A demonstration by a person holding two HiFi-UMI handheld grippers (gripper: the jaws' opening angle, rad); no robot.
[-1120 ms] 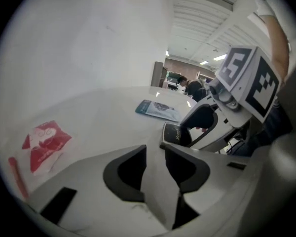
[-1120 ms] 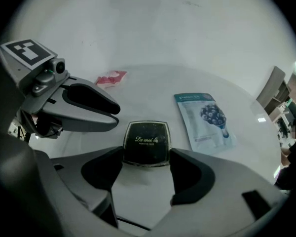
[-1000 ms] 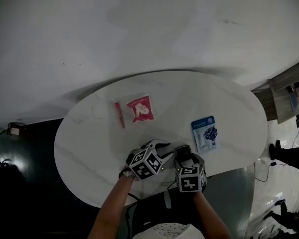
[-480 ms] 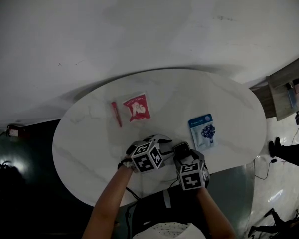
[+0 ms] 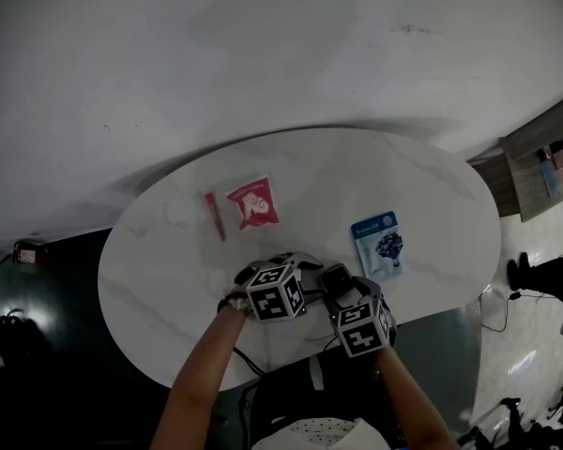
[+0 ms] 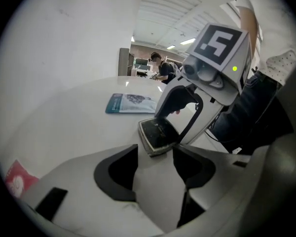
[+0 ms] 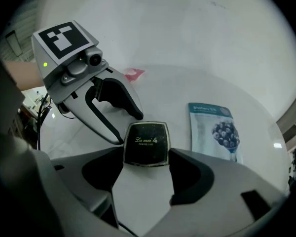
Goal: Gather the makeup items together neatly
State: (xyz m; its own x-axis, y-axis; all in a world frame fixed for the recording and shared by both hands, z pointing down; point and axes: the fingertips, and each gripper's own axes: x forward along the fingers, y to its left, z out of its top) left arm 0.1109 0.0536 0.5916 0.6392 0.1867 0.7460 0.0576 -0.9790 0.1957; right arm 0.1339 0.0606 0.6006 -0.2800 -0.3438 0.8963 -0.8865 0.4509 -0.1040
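Black square powder compact [image 7: 146, 142] clamped by right gripper [image 7: 146, 156]; left gripper [image 6: 155, 158] just opened, empty.
To be laid squarely beside blue foil sachet [image 7: 217, 132].

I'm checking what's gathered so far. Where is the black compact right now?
In the right gripper view, the black compact is held between the right gripper's jaws, just left of the blue sachet, near the table's front edge.

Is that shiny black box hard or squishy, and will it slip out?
The black compact looks hard and flat, so it probably won't squash or roll. Its glossy lid may be slippery, and the right gripper pinches only its near end, so it could slip.
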